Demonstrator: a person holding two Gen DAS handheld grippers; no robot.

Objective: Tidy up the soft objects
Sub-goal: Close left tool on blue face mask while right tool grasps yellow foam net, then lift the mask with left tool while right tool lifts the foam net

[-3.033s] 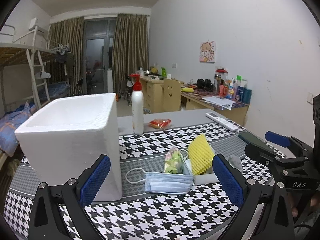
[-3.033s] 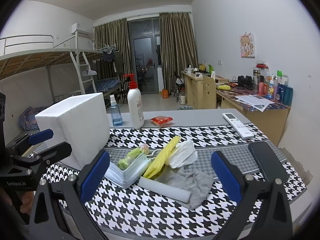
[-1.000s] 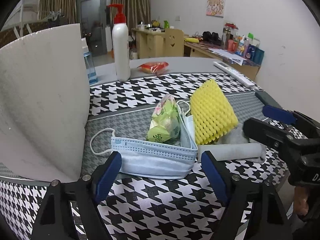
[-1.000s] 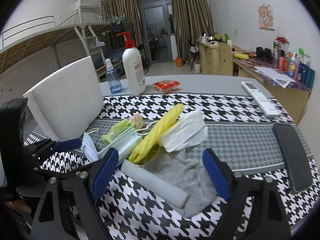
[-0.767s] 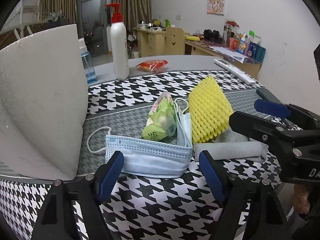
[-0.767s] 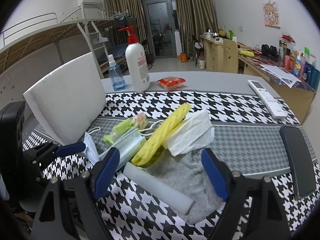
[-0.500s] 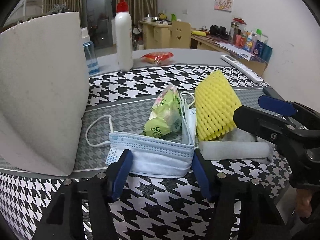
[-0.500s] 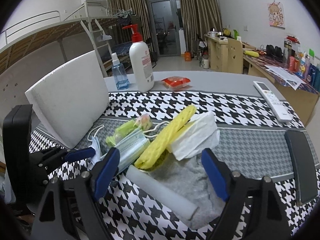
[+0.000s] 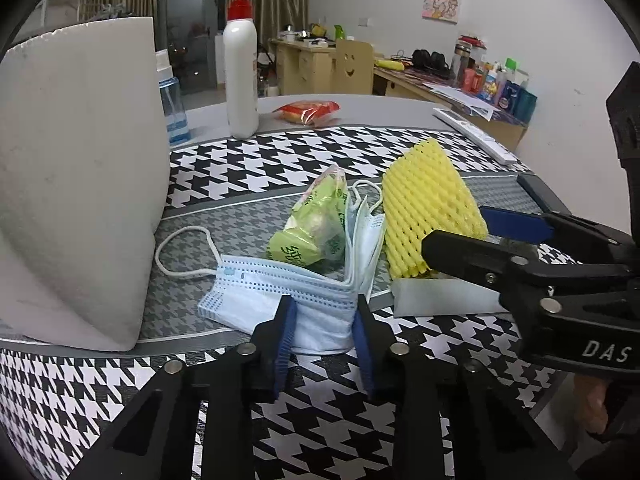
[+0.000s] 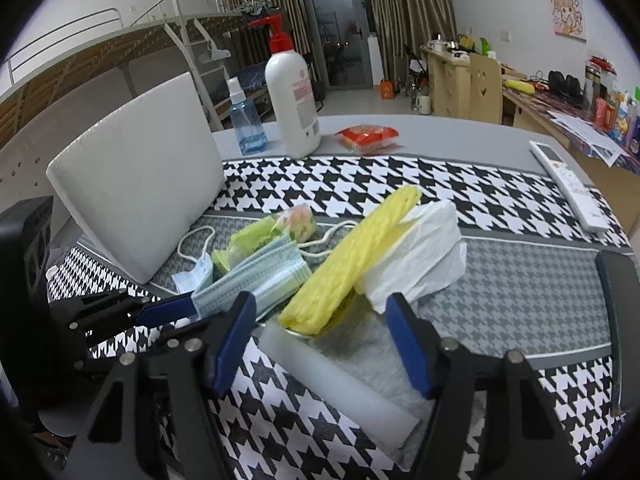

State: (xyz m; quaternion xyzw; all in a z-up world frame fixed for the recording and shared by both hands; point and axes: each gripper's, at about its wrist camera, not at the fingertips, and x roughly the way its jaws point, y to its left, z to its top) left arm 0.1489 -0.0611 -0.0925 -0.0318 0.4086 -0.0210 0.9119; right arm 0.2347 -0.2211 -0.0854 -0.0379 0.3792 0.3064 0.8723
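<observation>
A pile of soft things lies on the houndstooth tablecloth (image 9: 280, 160): a stack of blue face masks (image 9: 280, 292), a green tissue packet (image 9: 316, 224), a yellow foam net (image 9: 428, 208), a white plastic bag (image 10: 420, 256), a grey cloth (image 10: 360, 352) and a white foam roll (image 10: 340, 372). My left gripper (image 9: 323, 316) is closing, and its pads pinch the near edge of the masks. My right gripper (image 10: 320, 308) is open and closing, and its pads touch nothing. The foam net's end, the cloth and the roll lie between them. The right gripper (image 9: 456, 226) also shows at the right of the left wrist view.
A white foam box (image 9: 80, 180) stands at the left. Behind the pile are a pump bottle (image 9: 240, 68), a spray bottle (image 9: 170, 108) and a red snack packet (image 9: 308, 110). A remote (image 10: 568, 184) and a black phone (image 10: 620, 320) lie at the right.
My left jaws have drawn in from wide apart onto the masks' near edge. My right gripper has come closer to the pile and its jaws have narrowed a little.
</observation>
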